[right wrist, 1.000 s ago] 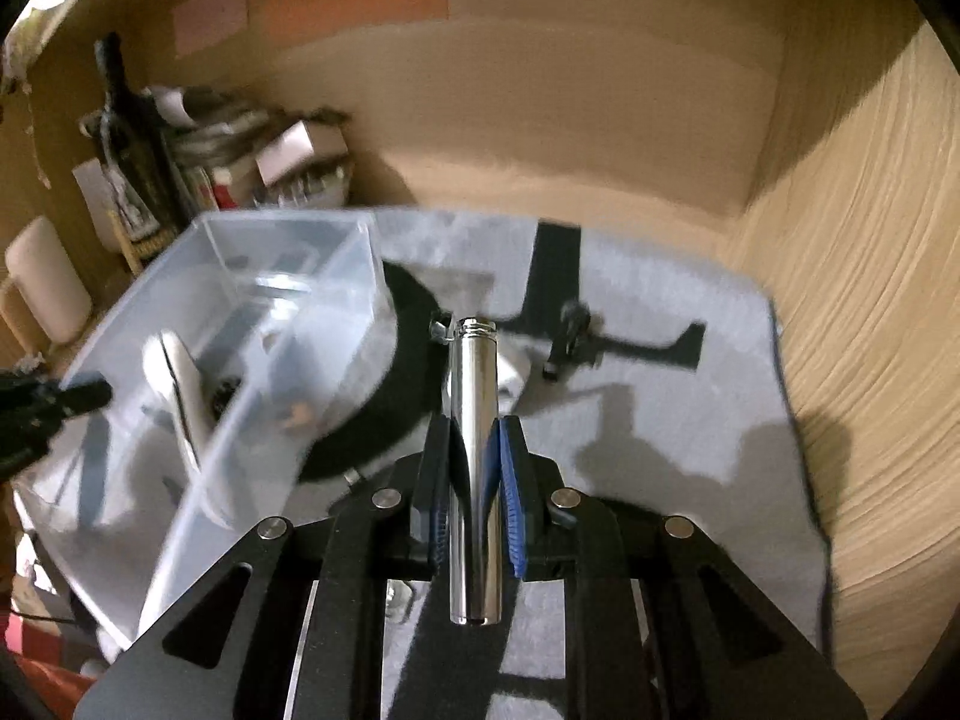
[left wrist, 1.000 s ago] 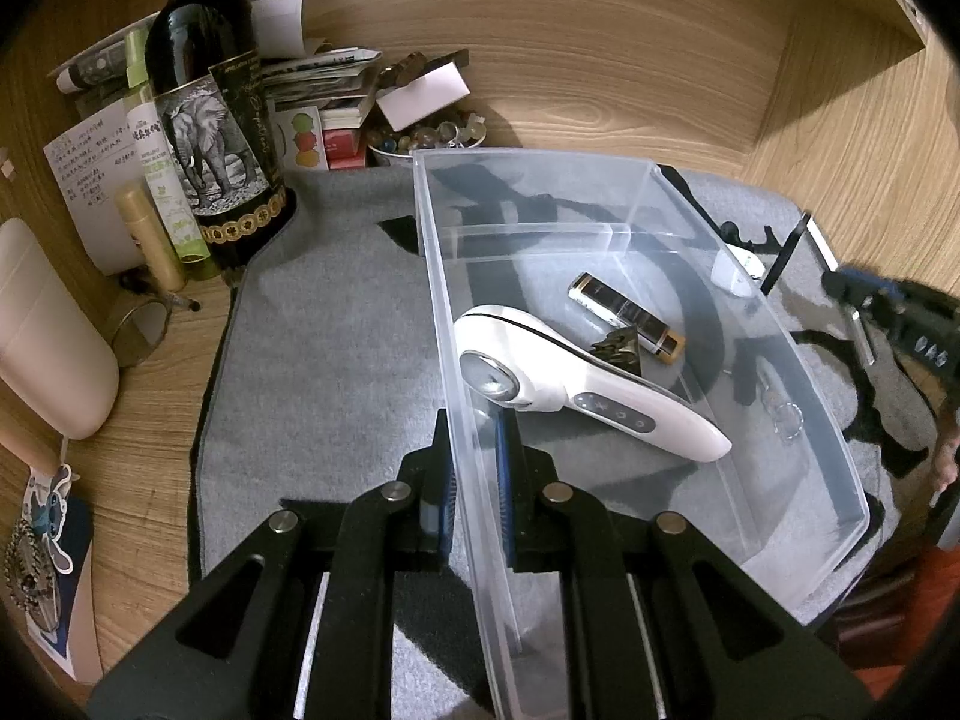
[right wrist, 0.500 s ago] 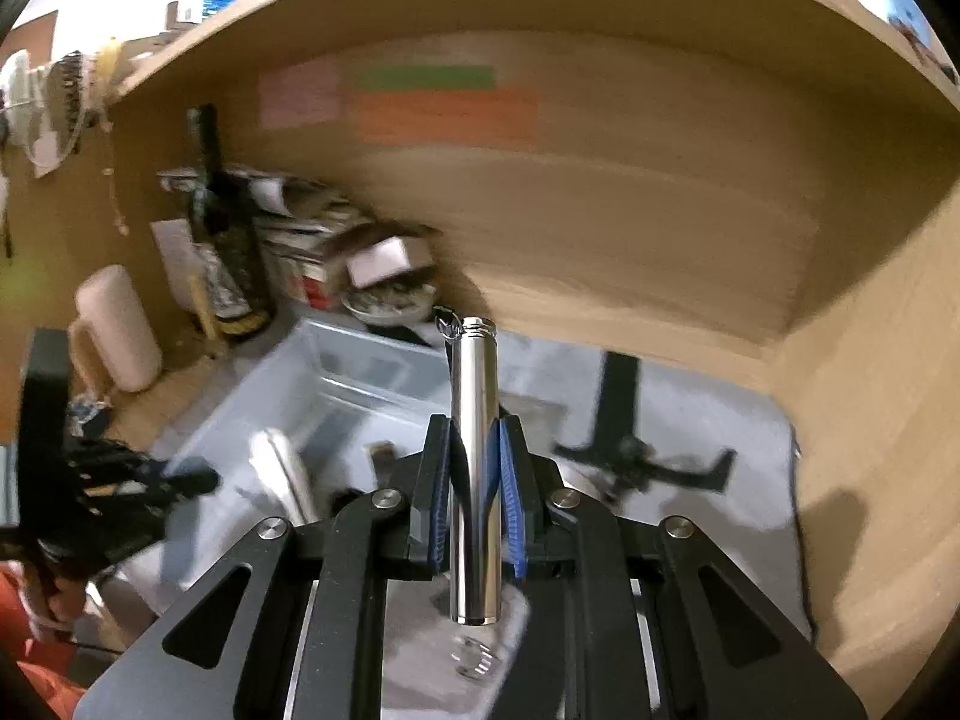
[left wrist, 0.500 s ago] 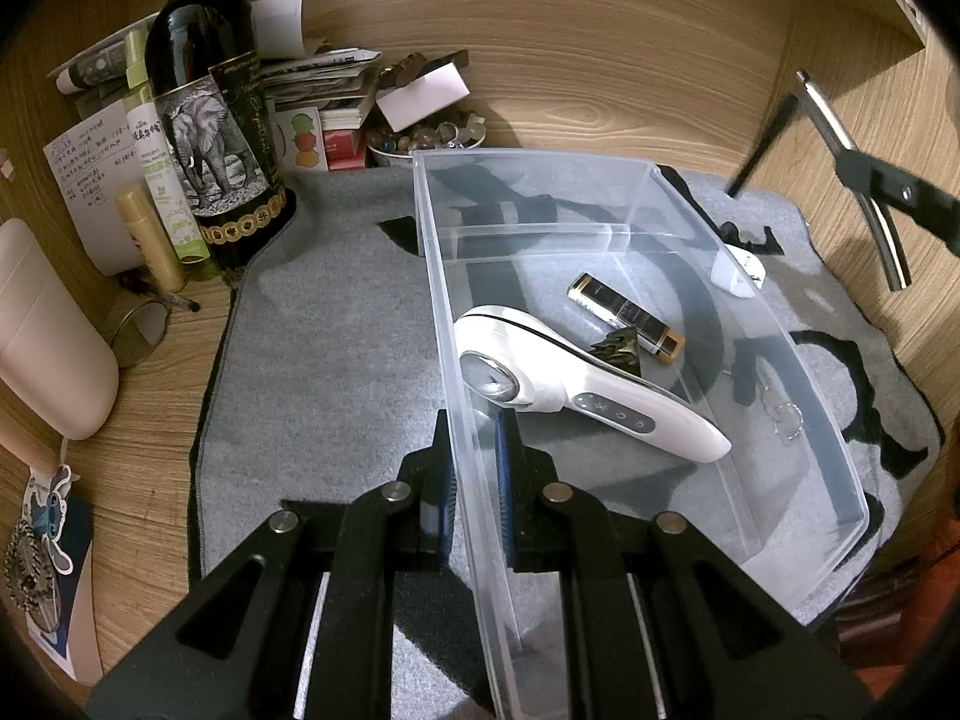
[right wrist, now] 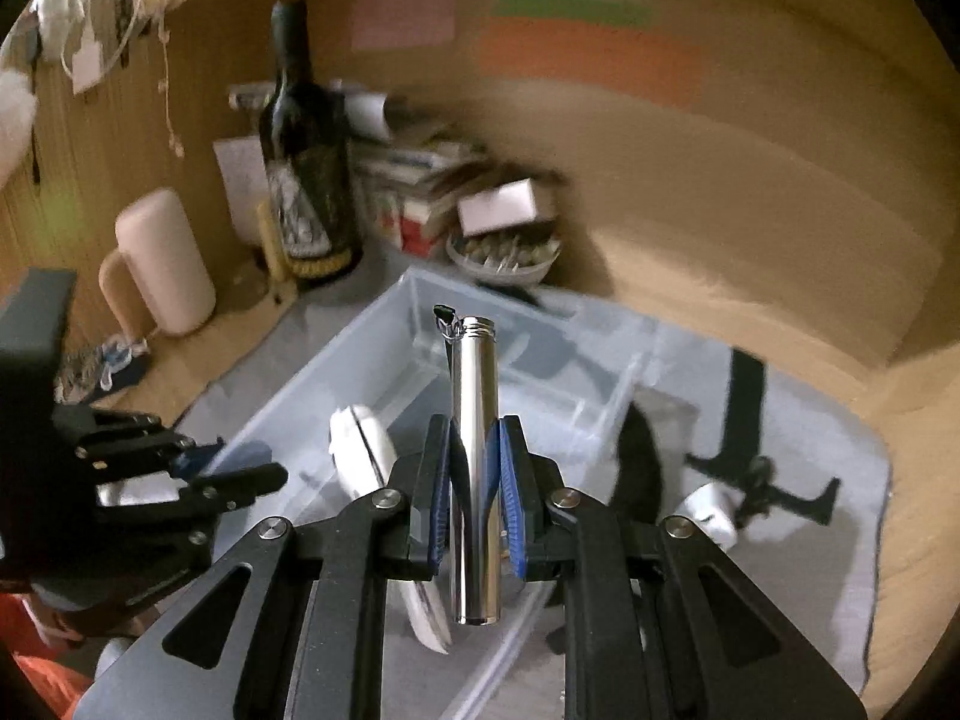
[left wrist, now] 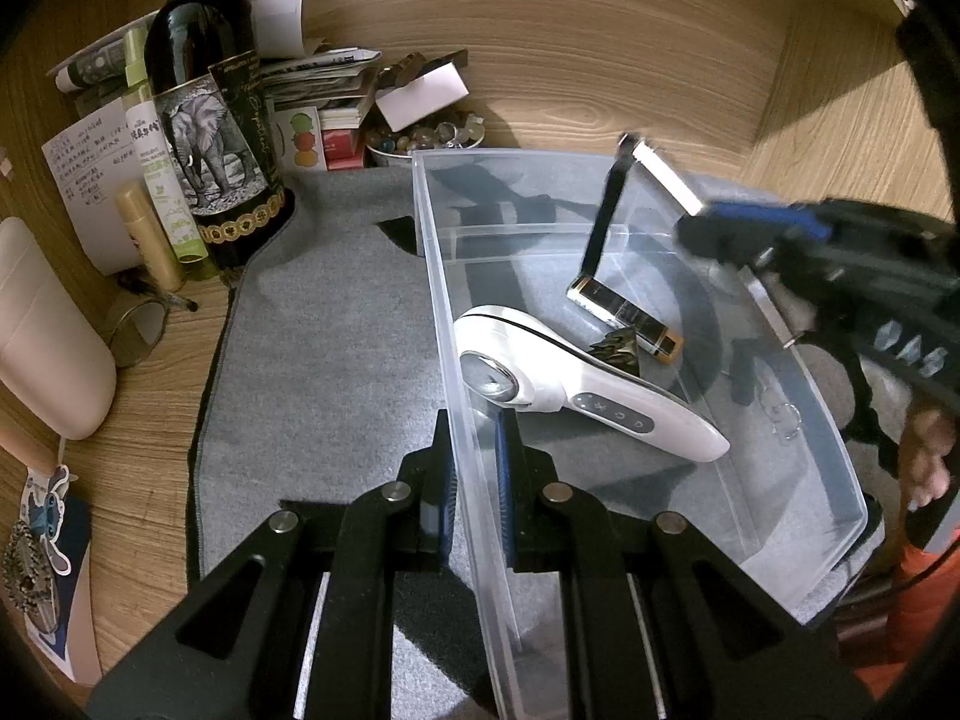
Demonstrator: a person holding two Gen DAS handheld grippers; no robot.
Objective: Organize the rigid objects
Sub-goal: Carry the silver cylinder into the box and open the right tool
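My left gripper (left wrist: 471, 468) is shut on the near left wall of a clear plastic bin (left wrist: 600, 159) on a grey mat. In the bin lie a white handheld device (left wrist: 576, 387), a black-and-gold tube (left wrist: 624, 315) and a small dark piece (left wrist: 618, 348). My right gripper (right wrist: 477, 480) is shut on a shiny metal cylinder (right wrist: 474, 420) with a black strap at its tip, held over the bin (right wrist: 390, 372). In the left wrist view the cylinder (left wrist: 666, 177) and right gripper (left wrist: 756, 228) hang above the bin's right wall.
A dark wine bottle (left wrist: 210, 138), a green tube, a stack of papers and a bowl of beads (left wrist: 420, 138) crowd the back left corner. A beige container (left wrist: 42, 348) stands at left. A small white item (right wrist: 708, 507) and black stand lie on the mat right of the bin.
My right gripper has swung with the metal cylinder from the mat's right side up and over the bin. My left gripper has held the bin wall without moving.
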